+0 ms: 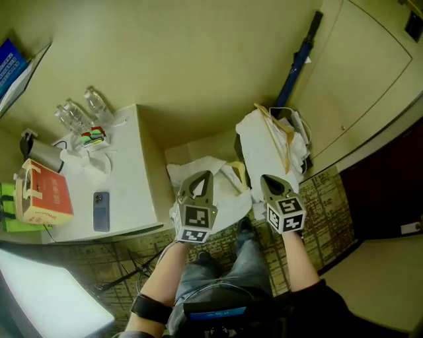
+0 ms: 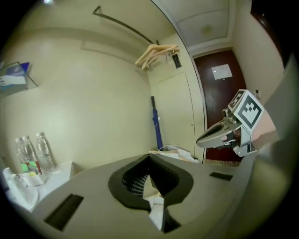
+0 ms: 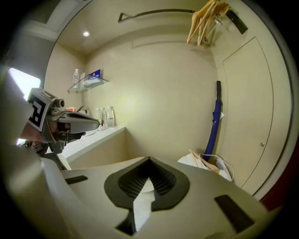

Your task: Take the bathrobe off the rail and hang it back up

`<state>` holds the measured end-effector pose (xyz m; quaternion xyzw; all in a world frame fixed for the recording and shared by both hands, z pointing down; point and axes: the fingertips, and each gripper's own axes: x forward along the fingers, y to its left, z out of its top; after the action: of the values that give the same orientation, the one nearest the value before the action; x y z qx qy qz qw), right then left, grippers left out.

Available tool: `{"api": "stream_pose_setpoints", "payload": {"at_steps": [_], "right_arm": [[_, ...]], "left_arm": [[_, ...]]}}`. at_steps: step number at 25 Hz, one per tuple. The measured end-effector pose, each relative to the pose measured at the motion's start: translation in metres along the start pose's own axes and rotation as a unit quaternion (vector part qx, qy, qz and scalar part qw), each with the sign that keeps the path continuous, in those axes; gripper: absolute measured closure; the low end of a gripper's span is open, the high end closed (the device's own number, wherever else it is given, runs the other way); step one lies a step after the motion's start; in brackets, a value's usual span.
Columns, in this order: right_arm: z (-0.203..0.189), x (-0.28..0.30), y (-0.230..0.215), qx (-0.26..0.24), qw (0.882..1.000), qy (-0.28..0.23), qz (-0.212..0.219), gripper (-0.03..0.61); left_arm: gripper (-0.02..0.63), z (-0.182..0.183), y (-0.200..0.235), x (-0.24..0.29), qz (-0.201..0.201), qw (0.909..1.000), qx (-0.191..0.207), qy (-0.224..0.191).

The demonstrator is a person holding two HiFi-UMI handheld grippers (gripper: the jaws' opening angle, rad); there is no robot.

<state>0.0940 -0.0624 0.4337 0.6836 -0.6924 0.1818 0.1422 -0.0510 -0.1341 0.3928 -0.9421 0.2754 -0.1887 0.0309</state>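
The bathrobe is off the rail, a bunch of white cloth low over the patterned floor, between the desk and a white heap in the corner. My left hand-held gripper is closed on a fold of it, and the left gripper view shows the cloth pinched between the pads. My right hand-held gripper is clamped on another fold the same way. The two sit side by side, close but apart, pointing forward and a little down. The rail runs high on the wall, with wooden hangers at the end by the cupboard door. A blue umbrella leans in the corner beneath them. The desk carries water bottles, a phone and an orange box.
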Motion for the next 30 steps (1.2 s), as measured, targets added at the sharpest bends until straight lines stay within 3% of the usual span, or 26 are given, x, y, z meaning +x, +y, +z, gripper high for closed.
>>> {"api": "stream_pose_setpoints", "payload": {"at_steps": [5, 10, 18, 24, 30], "right_arm": [[0.021, -0.036, 0.006, -0.021, 1.0, -0.013, 0.006, 0.561], [0.028, -0.061, -0.001, -0.045, 0.998, -0.025, 0.033, 0.561], [0.011, -0.085, -0.022, -0.06, 0.996, -0.016, 0.072, 0.561], [-0.002, -0.094, -0.031, -0.054, 0.995, -0.011, 0.079, 0.561], [0.001, -0.09, -0.036, -0.051, 0.996, -0.013, 0.074, 0.561]], "left_arm": [[0.614, 0.016, -0.001, -0.052, 0.03, 0.9995, 0.001, 0.001], [0.614, 0.012, -0.008, -0.082, 0.085, 0.9963, -0.008, 0.013], [0.614, -0.009, -0.034, -0.114, 0.143, 0.9866, -0.066, 0.042], [0.614, -0.019, -0.037, -0.13, 0.165, 0.9778, -0.124, 0.039], [0.614, -0.027, -0.027, -0.139, 0.186, 0.972, -0.137, 0.041]]}}
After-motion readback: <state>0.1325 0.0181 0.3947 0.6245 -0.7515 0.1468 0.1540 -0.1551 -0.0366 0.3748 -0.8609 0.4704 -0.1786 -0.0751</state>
